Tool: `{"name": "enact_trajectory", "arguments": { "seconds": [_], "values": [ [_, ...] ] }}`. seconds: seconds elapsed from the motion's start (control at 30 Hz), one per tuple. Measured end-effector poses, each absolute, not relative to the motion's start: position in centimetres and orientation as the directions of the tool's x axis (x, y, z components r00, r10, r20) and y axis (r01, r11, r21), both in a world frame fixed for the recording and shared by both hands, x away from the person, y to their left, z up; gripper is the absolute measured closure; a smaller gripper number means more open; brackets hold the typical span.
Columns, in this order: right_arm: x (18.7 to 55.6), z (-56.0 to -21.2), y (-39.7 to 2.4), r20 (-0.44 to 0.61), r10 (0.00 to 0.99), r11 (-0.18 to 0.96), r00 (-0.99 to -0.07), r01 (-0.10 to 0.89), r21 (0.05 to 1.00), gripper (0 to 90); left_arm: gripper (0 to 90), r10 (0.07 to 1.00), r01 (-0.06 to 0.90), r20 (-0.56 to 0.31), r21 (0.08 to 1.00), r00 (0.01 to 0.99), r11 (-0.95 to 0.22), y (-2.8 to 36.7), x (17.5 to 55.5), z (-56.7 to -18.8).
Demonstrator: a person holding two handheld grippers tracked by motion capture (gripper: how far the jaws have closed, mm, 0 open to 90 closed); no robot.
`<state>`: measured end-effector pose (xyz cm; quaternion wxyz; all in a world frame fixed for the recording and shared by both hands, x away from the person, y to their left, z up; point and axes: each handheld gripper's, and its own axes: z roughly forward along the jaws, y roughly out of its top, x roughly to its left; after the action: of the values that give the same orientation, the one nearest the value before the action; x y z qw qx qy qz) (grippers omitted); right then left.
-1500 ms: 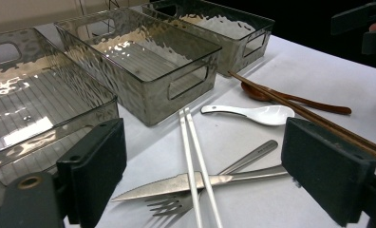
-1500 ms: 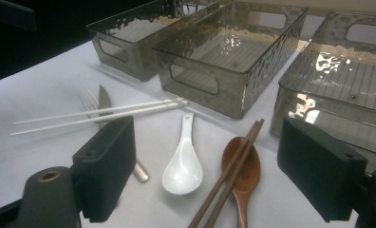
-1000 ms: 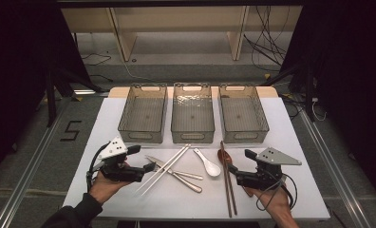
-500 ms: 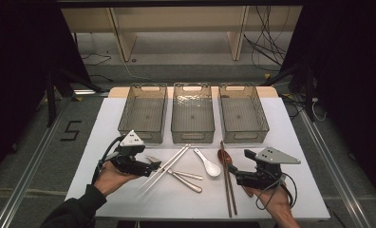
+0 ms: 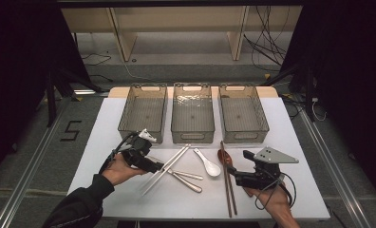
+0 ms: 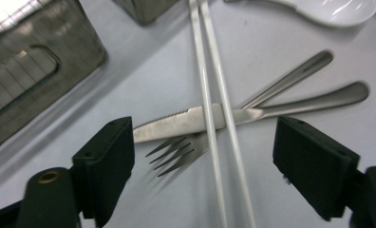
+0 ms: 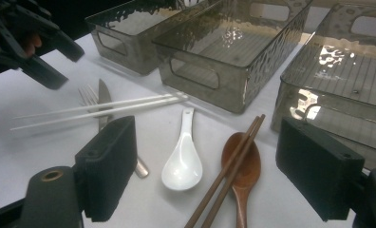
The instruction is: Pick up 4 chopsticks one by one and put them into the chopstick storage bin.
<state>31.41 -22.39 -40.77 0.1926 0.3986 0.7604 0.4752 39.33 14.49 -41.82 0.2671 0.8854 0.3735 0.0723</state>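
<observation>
white chopsticks [image 5: 166, 167] lie side by side across a knife [image 6: 176, 122] and a fork [image 6: 176, 154] near the front of the white table [image 5: 300, 142], left of centre, just in front of the left gripper [image 5: 158, 167], whose wide-set jaws have just been closing a little and press on nothing. seen from the left gripper view, the pair of white sticks, the knife blade and the fork tines all sit between the two black pads, none of them touched.

largest on the table are three clear grey bins in a row at the back: left bin [image 5: 144, 111], middle bin [image 5: 192, 113] and right bin [image 5: 243, 112]. the person's left hand [image 5: 119, 167] comes in from the lower left with a dark sleeve, and the right hand [image 5: 271, 202] rests near the front right edge.

the right gripper [image 5: 234, 176] lies low on the table with its jaws spread wide and nothing in them, close beside the brown chopsticks [image 5: 228, 178], which run front to back and lie across a brown wooden spoon [image 7: 241, 166]. a white ceramic spoon [image 5: 207, 163] sits between the two sets of chopsticks, its bowl toward the person.

the knife and fork handles angle away to the right of the white pair, resting flat on the tabletop.
</observation>
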Motion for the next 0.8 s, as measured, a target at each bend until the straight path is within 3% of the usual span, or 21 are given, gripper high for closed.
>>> {"name": "enact_trajectory", "arguments": {
  "seconds": [0.07,0.27,0.8],
  "values": [
    [31.4,-40.8,-22.4,0.088,0.788,0.231,-0.609,0.425,0.875,22.5,26.8,0.689,0.618,-0.036,0.476,0.724,-0.625,14.0,39.7,-42.5],
    [31.5,-40.8,-22.3,0.084,0.785,0.237,-0.614,0.423,0.875,22.5,37.1,0.679,0.632,-0.043,0.414,0.732,-0.655,13.5,40.5,-43.2],
    [31.5,-40.8,-22.2,0.085,0.783,0.240,-0.616,0.425,0.873,22.8,55.1,0.681,0.666,-0.097,0.345,0.726,-0.661,12.8,41.1,-44.7]
  ]
}}
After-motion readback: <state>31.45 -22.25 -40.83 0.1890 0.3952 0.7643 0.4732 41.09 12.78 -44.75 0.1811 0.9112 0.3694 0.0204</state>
